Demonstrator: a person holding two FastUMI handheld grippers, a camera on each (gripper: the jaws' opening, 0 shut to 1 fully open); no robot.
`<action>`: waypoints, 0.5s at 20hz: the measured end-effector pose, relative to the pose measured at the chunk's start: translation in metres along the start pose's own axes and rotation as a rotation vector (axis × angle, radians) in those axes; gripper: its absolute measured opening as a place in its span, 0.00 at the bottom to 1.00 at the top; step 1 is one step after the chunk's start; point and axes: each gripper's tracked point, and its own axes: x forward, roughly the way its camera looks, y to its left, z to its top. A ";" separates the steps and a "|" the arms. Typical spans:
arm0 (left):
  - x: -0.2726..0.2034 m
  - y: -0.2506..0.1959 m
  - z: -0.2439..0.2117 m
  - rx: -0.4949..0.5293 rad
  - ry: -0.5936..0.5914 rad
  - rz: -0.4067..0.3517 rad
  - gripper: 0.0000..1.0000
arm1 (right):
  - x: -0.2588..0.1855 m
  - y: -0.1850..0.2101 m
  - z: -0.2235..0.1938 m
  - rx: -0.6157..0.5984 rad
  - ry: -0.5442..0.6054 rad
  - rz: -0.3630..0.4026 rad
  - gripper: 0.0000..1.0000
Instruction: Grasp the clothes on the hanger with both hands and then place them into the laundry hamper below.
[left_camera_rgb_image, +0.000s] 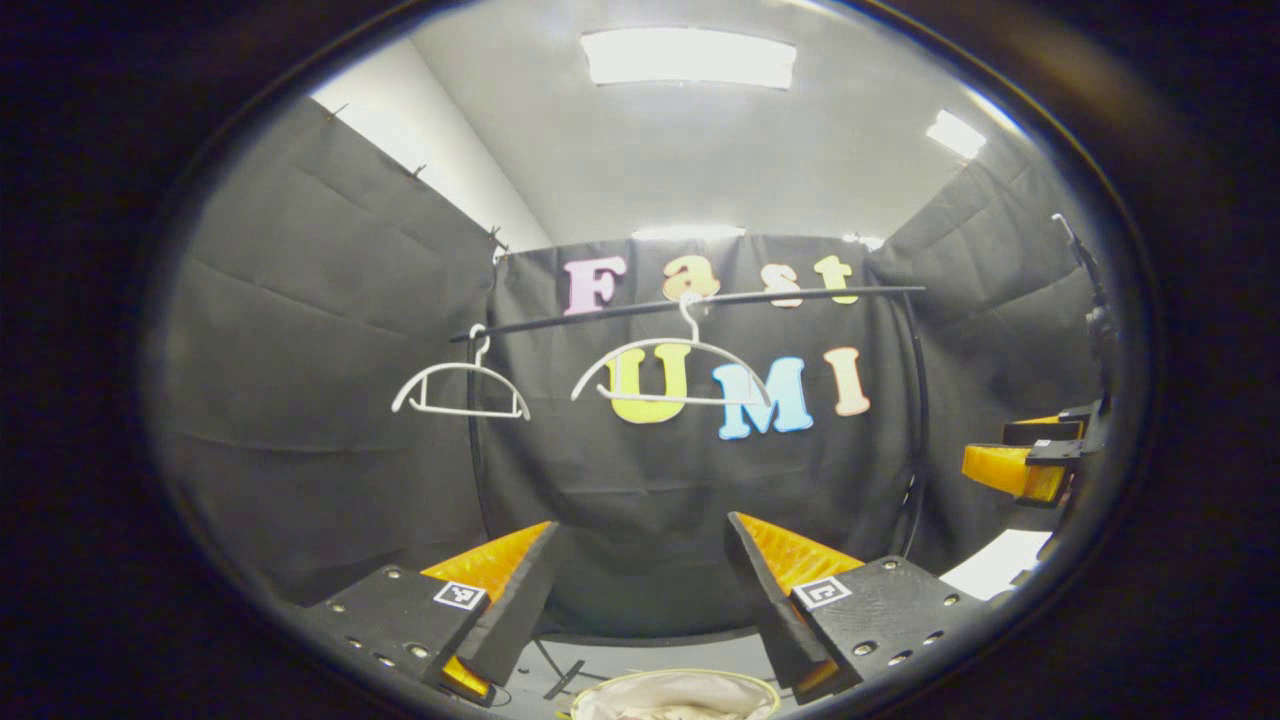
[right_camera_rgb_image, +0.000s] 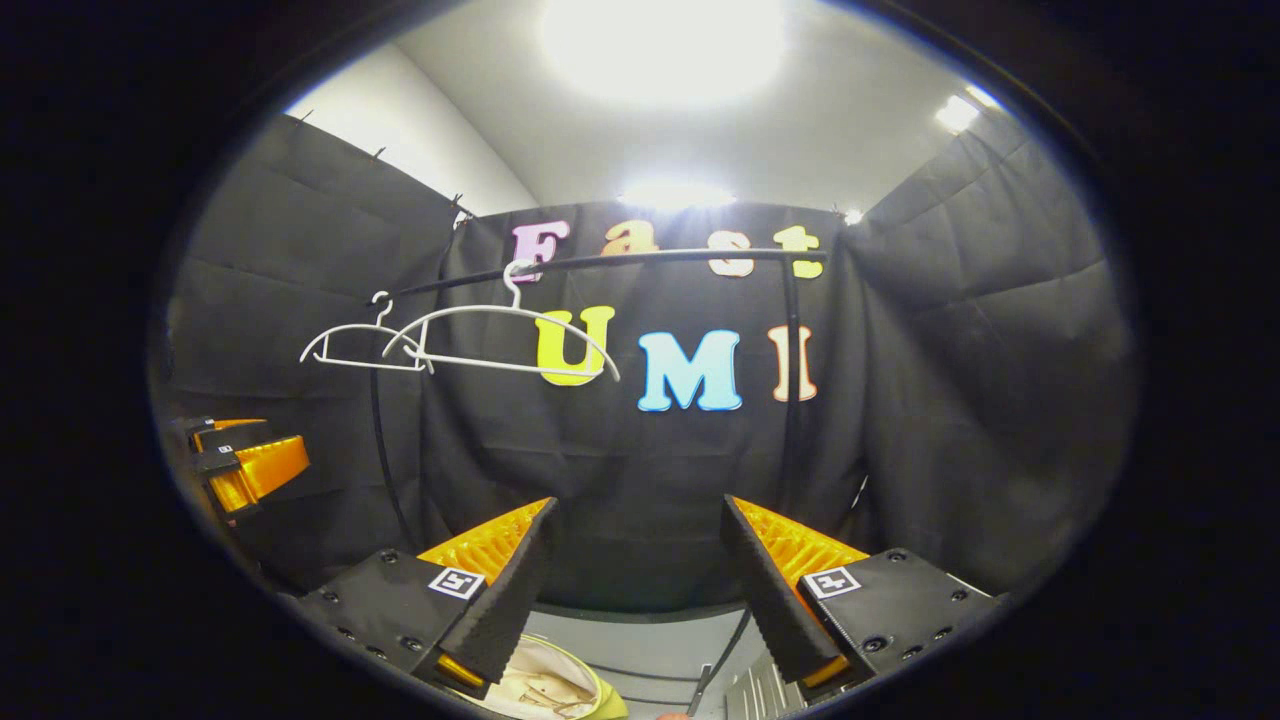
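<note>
The left gripper (left_camera_rgb_image: 640, 590) is standing nearest the lens in the left gripper view, its fingers spread wide and holding nothing. Just below the gap between them, the laundry hamper (left_camera_rgb_image: 678, 695) is sitting with its pale rim facing up, and light-coloured clothes (left_camera_rgb_image: 680, 700) are lying inside it; the way the garment's long axis runs cannot be told.

In the right gripper view, the right gripper (right_camera_rgb_image: 635, 575) is likewise standing wide open and empty. The hamper is showing low and slightly left of that gap, beneath the left finger, with cream cloth inside.

A dark rail (left_camera_rgb_image: 690, 300) is running level across the back of the booth, above and well apart from both grippers. Two white hangers (left_camera_rgb_image: 670, 372) are hanging bare from it, their long axes lying along the rail, hooks uppermost.

The right gripper is also appearing at the right edge of the left gripper view, well apart from the left one.
</note>
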 end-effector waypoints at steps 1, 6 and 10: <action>-0.010 -0.004 0.004 0.001 -0.015 -0.002 0.95 | -0.006 -0.007 0.005 0.001 -0.015 -0.012 1.00; -0.041 -0.009 0.032 0.045 -0.064 -0.003 0.95 | -0.044 -0.034 0.012 0.005 -0.039 -0.045 0.97; -0.051 -0.006 0.039 0.036 -0.069 0.010 0.95 | -0.064 -0.045 0.017 0.007 -0.054 -0.065 0.97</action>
